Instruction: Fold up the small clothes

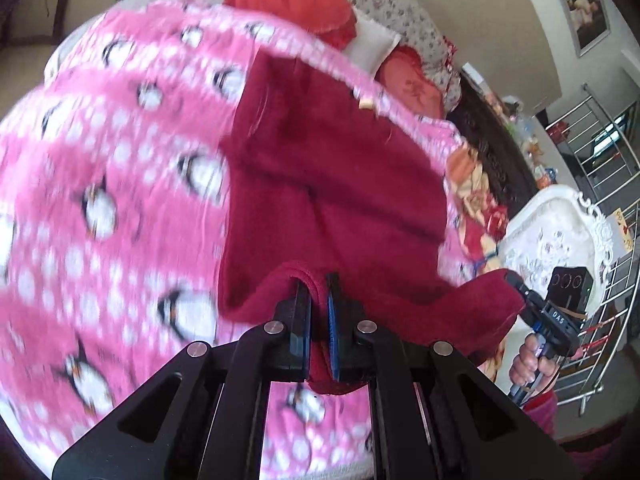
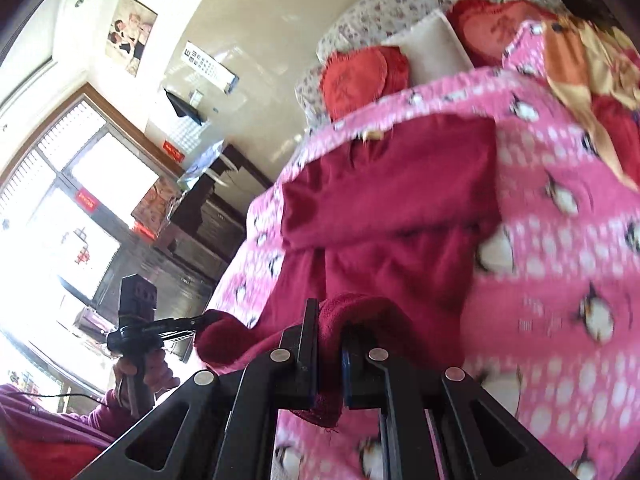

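A dark red fleece garment (image 1: 332, 168) lies on a pink penguin-print blanket (image 1: 120, 160), its near edge lifted off the bed. My left gripper (image 1: 318, 284) is shut on a fold of that edge. Further right in the same view, my right gripper (image 1: 516, 280), held by a hand (image 1: 528, 364), pinches the garment's other near corner. In the right wrist view my right gripper (image 2: 330, 312) is shut on the garment (image 2: 392, 216), which hangs between it and the blanket (image 2: 560, 280). At the left, my left gripper (image 2: 202, 320) holds the opposite corner.
Red heart cushions (image 1: 292, 0) and a white pillow (image 1: 372, 44) sit at the far end of the bed. A white ornate bed end (image 1: 560, 236) and a metal railing (image 1: 600, 140) stand to the right. A dark cabinet (image 2: 212, 216) and bright window (image 2: 80, 200) are on the other side.
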### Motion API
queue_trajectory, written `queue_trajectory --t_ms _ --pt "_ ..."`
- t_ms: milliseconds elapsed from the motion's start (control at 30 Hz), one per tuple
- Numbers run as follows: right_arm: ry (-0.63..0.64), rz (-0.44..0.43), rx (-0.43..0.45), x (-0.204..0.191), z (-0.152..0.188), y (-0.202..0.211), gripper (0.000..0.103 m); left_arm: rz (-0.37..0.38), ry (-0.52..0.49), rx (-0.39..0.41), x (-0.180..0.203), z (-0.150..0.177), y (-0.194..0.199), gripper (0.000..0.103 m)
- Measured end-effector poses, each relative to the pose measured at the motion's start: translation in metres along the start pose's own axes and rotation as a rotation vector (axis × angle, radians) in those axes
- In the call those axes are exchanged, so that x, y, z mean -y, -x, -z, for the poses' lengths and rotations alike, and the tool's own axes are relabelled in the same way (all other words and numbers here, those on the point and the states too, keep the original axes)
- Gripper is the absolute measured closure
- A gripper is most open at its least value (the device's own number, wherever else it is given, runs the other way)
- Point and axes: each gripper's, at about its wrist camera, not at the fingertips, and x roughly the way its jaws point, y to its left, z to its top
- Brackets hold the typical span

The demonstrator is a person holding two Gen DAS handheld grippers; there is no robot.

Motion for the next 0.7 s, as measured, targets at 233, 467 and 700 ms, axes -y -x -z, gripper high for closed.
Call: queue_trajectory --t_ms 233,467,700 --pt "-0.062 0.049 0.088 0.041 -0.083 -0.028 0.095 -0.021 -0.018 0.104 0.007 -0.099 -0.044 0.097" --pt "-0.096 0.117 0.082 0.081 -0.154 -0.085 0.095 -0.082 -0.018 0.092 -0.005 -0.174 -0.110 0.097" --pt "-0.223 0.158 0.018 0.129 -0.179 -0.118 0.091 -0.034 0.048 0.129 -0.025 -0.204 -0.115 0.093"
